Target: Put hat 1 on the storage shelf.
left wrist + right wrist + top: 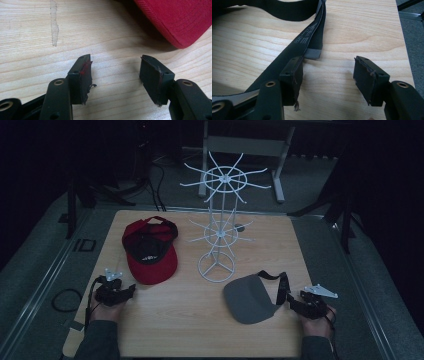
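The left tool (131,290) rests on the worktop (190,330) near its near-left corner, held by a hand (106,311) that enters from the near edge. In the left gripper view its jaws stand wide apart over bare wood, with nothing between them; the brim of the red cap (180,20) lies just beyond the jaw tips, not touching them. The right tool (292,303) rests near the near-right corner, held by the other hand (316,322). Its jaws also stand apart and grip nothing. In the right gripper view the black strap (308,40) of the grey visor (248,297) runs along the outer face of one jaw; contact cannot be confirmed. The grey visor lies brim-down on the near-right part of the worktop, just beside the right tool, its strap looped toward the right edge. The red cap lies upside down on the left half of the worktop, crown opening up, near the far-left corner. A white wire rack (218,227) stands upright at the middle of the worktop toward the far edge, between the cap and the visor.
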Demonstrator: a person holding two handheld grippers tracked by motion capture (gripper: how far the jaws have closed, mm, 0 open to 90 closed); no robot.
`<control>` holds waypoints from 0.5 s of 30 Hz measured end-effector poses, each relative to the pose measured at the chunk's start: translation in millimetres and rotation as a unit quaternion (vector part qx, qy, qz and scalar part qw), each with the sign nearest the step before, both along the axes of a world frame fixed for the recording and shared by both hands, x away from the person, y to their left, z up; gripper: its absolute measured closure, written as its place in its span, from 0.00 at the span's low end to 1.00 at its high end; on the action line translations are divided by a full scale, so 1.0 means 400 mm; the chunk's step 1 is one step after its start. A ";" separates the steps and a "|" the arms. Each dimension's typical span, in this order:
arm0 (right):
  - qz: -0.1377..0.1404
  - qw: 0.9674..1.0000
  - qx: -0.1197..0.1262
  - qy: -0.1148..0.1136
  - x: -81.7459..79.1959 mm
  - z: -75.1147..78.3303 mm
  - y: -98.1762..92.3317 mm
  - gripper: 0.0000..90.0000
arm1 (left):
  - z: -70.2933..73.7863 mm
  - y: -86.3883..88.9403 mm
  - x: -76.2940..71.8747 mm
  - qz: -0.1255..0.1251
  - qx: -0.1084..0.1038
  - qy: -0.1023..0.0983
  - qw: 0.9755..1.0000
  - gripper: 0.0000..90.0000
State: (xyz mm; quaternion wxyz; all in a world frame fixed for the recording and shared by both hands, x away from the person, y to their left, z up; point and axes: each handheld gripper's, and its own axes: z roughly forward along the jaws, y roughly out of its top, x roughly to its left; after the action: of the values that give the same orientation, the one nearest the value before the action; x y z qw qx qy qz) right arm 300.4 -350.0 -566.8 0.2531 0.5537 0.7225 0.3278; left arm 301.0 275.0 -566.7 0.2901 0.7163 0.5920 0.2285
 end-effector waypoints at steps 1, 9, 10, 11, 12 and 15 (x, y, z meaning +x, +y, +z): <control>0.000 1.000 0.000 0.000 0.000 0.000 0.000 0.45 | 0.000 0.000 0.000 0.000 0.000 0.000 1.000 0.48; 0.003 1.000 -0.001 0.000 0.000 0.000 0.001 0.43 | -0.001 -0.002 -0.001 -0.002 0.002 -0.001 1.000 0.45; 0.003 1.000 -0.001 0.000 0.000 0.000 0.001 0.43 | -0.001 -0.002 -0.001 -0.003 0.002 -0.001 1.000 0.45; 0.003 1.000 -0.001 0.001 0.000 0.000 0.001 0.43 | -0.001 -0.002 -0.001 -0.003 0.002 -0.001 1.000 0.45; 0.003 1.000 -0.001 0.001 0.000 0.000 0.001 0.43 | -0.002 -0.001 -0.001 -0.005 0.001 -0.002 1.000 0.45; 0.004 1.000 -0.001 0.001 0.001 0.000 0.002 0.42 | 0.001 0.003 -0.001 -0.005 0.000 0.003 1.000 0.47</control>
State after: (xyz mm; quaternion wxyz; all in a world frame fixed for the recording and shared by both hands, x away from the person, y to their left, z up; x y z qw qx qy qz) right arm 300.6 -349.2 -566.9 0.2514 0.5509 0.7253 0.3275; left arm 300.7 276.1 -566.1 0.2898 0.7201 0.5890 0.2251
